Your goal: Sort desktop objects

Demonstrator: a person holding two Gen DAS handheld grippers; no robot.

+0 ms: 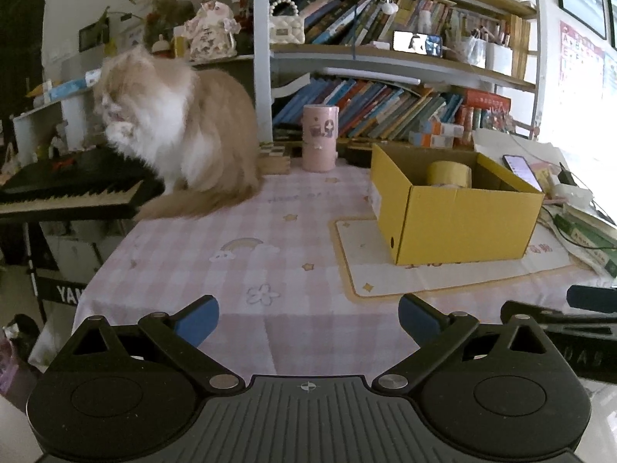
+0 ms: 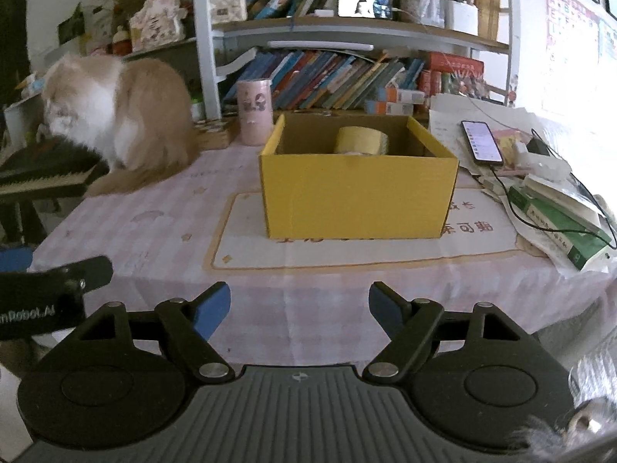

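A yellow cardboard box point(image 1: 459, 223) point(image 2: 358, 193) stands open on a cream mat on the pink checked tablecloth. A roll of yellow tape point(image 1: 449, 173) point(image 2: 360, 139) lies inside it. A pink cylindrical holder point(image 1: 319, 138) point(image 2: 254, 112) stands behind the box near the shelf. My left gripper point(image 1: 308, 318) is open and empty above the near table edge, left of the box. My right gripper point(image 2: 299, 308) is open and empty, in front of the box. Each gripper shows at the edge of the other's view.
A cream and white cat point(image 1: 181, 135) point(image 2: 115, 115) sits at the table's far left beside a black keyboard point(image 1: 69, 189). A phone point(image 2: 482, 142), cables, papers and green books point(image 2: 559, 227) lie at the right. Bookshelves point(image 1: 385, 108) stand behind.
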